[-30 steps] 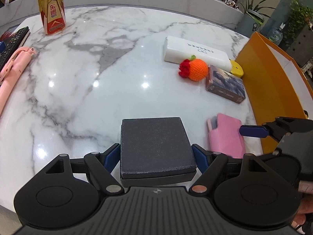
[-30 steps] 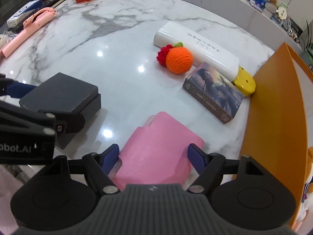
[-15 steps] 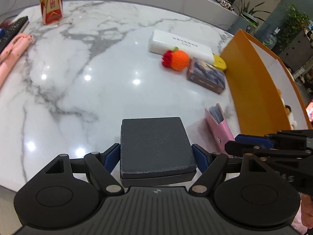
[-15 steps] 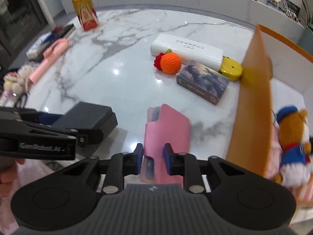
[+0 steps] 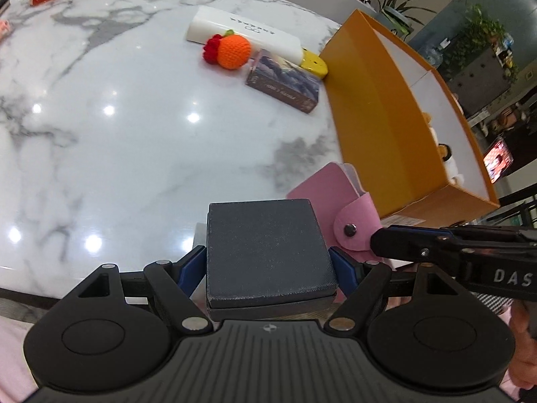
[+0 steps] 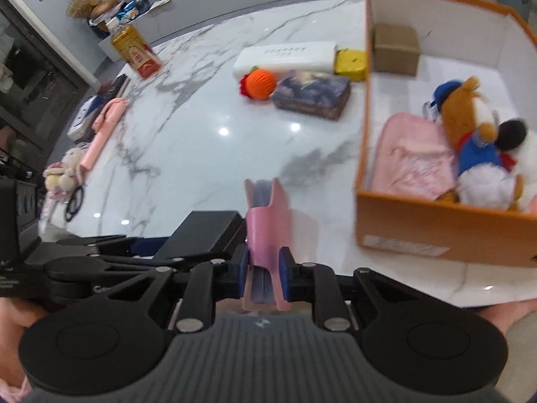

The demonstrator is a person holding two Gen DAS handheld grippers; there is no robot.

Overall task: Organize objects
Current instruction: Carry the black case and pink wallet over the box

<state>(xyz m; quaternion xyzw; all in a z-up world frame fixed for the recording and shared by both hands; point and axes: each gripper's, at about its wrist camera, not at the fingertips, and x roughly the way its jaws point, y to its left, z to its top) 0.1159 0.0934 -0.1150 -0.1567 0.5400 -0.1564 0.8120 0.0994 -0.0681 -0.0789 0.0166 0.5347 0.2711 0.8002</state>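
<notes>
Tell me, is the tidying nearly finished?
Partly. The orange cardboard box already holds plush toys. The left gripper holds a dark grey square case; the right gripper holds a pink card wallet. The orange crocheted ball and patterned box wait on the table.

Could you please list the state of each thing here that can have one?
Left gripper: shut on the dark box, held off the table.
Right gripper: shut on the pink card wallet, snap flap undone, lifted.
Orange box: open, lidless, partly filled with toys.
</notes>
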